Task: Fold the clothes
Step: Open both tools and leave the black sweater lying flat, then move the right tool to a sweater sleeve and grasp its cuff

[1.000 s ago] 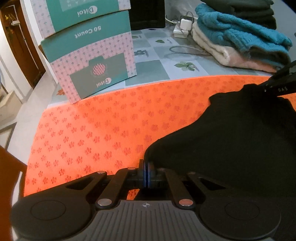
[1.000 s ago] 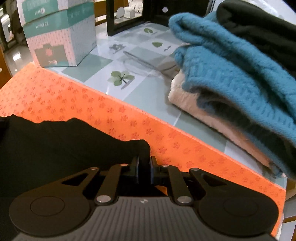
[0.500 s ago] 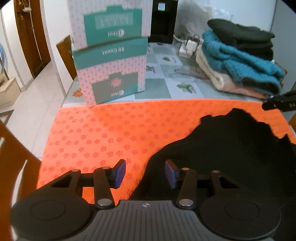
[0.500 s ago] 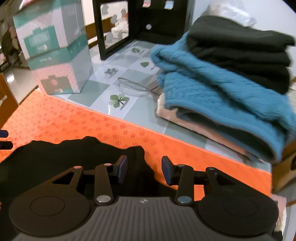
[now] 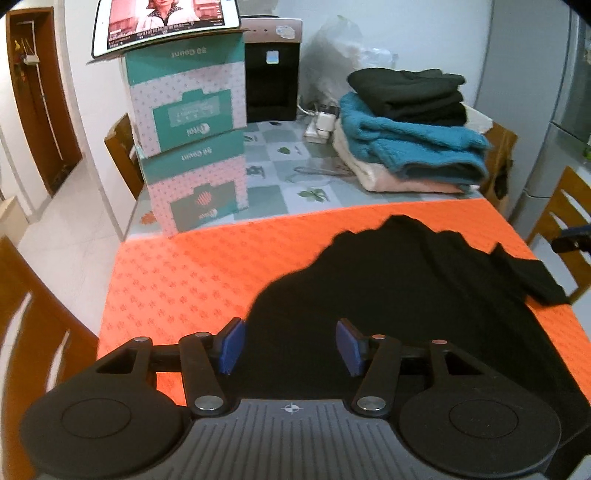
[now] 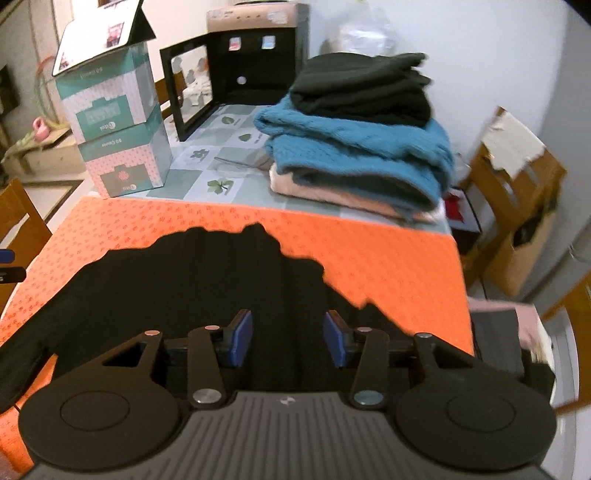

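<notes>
The black garment (image 5: 399,295) is lying spread on the orange mat (image 5: 207,266) that is covering the near part of the worktop (image 5: 273,199), its far edge bunched into uneven peaks and one dark end trailing off toward the mat's right edge. In the right wrist view the same black garment (image 6: 192,280) is filling the middle of the mat (image 6: 388,251), with a part of it running off to the lower left.

I am holding my left gripper (image 5: 290,345) above the garment's near left edge; its jaws are opening, standing about halfway apart, and nothing is sitting between the blue pads (image 5: 231,345). My right gripper (image 6: 288,338) is hovering over the garment's near right part; its jaws are opening too, roughly half spread, and they are gripping nothing. A dark tip of the right gripper is showing at the far right of the left wrist view.

Beyond the mat, a stack of folded clothes (image 5: 406,133) is sitting on the tiled worktop: black on top, blue knit under it, a pale piece at the bottom. To the left, two patterned boxes (image 5: 192,147) are standing one on the other, with a tablet (image 5: 162,22) leaning on top. A black appliance (image 5: 271,70) is standing behind them, and wooden chairs (image 6: 517,177) are ringing the worktop.
</notes>
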Available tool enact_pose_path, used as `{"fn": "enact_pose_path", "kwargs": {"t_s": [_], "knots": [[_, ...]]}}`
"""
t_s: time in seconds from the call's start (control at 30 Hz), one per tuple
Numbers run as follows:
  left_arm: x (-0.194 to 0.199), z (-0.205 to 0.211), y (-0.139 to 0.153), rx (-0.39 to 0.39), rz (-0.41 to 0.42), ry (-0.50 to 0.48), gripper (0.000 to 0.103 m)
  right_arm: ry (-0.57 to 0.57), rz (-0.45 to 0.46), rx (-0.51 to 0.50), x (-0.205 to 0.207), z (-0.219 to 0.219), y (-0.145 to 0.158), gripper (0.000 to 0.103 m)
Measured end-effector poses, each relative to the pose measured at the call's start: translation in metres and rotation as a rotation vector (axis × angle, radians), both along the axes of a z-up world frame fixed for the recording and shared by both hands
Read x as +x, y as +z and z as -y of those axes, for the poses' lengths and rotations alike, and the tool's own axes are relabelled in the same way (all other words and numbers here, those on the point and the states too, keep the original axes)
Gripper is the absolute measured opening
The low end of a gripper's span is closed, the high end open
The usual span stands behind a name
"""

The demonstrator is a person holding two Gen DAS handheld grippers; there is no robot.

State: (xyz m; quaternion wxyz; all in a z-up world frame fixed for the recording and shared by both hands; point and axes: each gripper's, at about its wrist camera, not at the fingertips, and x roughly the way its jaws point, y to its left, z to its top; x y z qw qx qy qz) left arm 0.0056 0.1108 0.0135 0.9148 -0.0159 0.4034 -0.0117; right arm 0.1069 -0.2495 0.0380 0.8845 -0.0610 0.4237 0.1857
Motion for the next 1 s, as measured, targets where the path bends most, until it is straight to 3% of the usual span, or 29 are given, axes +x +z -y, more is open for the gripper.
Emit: {"fn": "enact_pose_path", "kwargs": {"t_s": [0.27,0.43,0.67,1.0], "knots": [[-0.032,0.013,-0.014,-0.045,-0.043,-0.026,0.058,-0.117,-0.026,-0.013,-0.075,0.042,-0.011,0.051],[-0.042,0.032,-0.017,-0.047,-0.048,0.002,0.058,-0.145,-0.036,-0.021,-0.095,0.069,-0.025,0.051],[-0.051,0.072,-0.019,-0.064,-0.049,0.124,0.06,-0.113,-0.014,0.003,-0.08,0.115,-0.041,0.051],[-0.062,0.142,-0.04,-0.104,-0.088,0.316,0.062,0.042,-0.012,-0.053,-0.044,0.179,-0.069,0.052]]}}
